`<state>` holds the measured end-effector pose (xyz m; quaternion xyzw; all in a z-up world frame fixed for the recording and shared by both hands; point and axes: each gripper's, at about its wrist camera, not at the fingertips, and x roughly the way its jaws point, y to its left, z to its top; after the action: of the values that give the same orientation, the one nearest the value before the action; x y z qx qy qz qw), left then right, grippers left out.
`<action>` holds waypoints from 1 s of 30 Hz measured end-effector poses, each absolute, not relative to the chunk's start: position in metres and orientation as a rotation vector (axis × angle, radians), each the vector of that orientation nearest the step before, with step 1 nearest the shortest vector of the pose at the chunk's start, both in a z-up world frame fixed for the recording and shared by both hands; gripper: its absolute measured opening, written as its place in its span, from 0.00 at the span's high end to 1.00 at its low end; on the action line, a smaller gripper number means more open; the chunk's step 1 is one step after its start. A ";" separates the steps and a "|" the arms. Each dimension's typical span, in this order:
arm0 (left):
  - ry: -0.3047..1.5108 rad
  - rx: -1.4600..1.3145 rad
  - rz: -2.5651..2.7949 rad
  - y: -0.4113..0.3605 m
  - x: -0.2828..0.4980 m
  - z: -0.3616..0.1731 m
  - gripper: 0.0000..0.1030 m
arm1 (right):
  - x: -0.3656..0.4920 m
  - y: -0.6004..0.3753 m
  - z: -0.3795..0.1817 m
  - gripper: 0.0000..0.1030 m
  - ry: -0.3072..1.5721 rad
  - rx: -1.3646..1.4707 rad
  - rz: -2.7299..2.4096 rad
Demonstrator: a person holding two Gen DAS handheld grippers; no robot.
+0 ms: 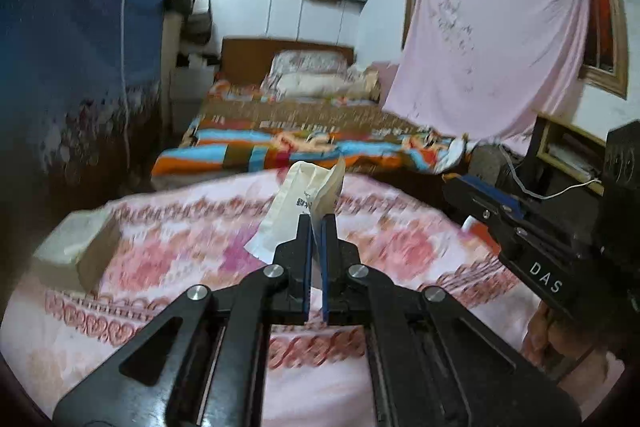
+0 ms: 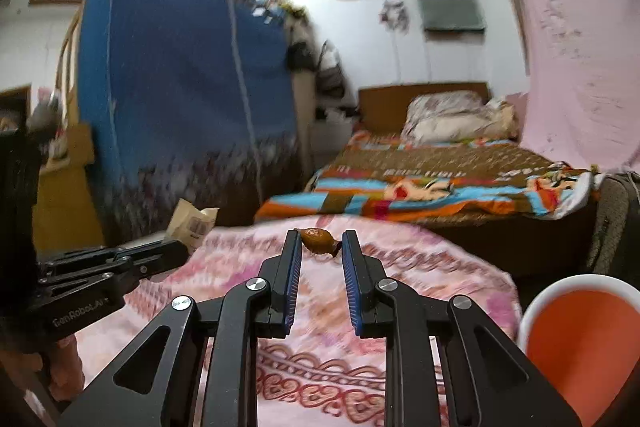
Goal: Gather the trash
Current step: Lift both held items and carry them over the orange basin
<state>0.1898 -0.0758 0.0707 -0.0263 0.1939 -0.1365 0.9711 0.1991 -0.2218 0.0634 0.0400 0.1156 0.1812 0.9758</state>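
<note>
My left gripper (image 1: pixel 317 223) is shut on a white paper wrapper (image 1: pixel 300 203) and holds it above the pink patterned tablecloth (image 1: pixel 180 247). The wrapper also shows in the right wrist view (image 2: pixel 192 225), held by the left gripper (image 2: pixel 176 251). My right gripper (image 2: pixel 318 239) is open, its fingers on either side of a small brown wrapper scrap (image 2: pixel 318 241) that lies on the cloth (image 2: pixel 320 327). The right gripper shows in the left wrist view (image 1: pixel 468 187) at the right; its jaws are not clear there.
An orange bin with a white rim (image 2: pixel 580 339) stands at the right. A whitish tissue box (image 1: pixel 76 247) sits on the cloth's left side. Behind are a bed with a colourful blanket (image 1: pixel 320 139), a blue wardrobe (image 2: pixel 180 87) and a pink hanging sheet (image 1: pixel 500 47).
</note>
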 end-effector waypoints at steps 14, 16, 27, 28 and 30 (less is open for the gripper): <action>0.233 0.006 -0.456 -0.152 0.180 0.107 1.00 | 0.165 -0.300 0.092 0.82 0.000 0.146 0.101; 0.217 0.016 -0.478 -0.162 0.178 0.111 1.00 | 0.162 -0.310 0.094 0.82 -0.014 0.155 0.071; 0.221 0.058 -0.614 -0.216 0.177 0.114 1.00 | 0.154 -0.364 0.093 0.82 -0.027 0.254 -0.061; 0.226 0.059 -0.624 -0.220 0.177 0.113 1.00 | 0.154 -0.368 0.093 0.82 -0.024 0.264 -0.071; 0.241 0.058 -0.647 -0.229 0.180 0.113 1.00 | 0.154 -0.374 0.092 0.82 -0.016 0.280 -0.087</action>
<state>0.1796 -0.2287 0.1126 0.0285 0.1182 -0.3172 0.9405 0.1537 -0.3742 0.0920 0.1394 -0.0080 -0.0432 0.9893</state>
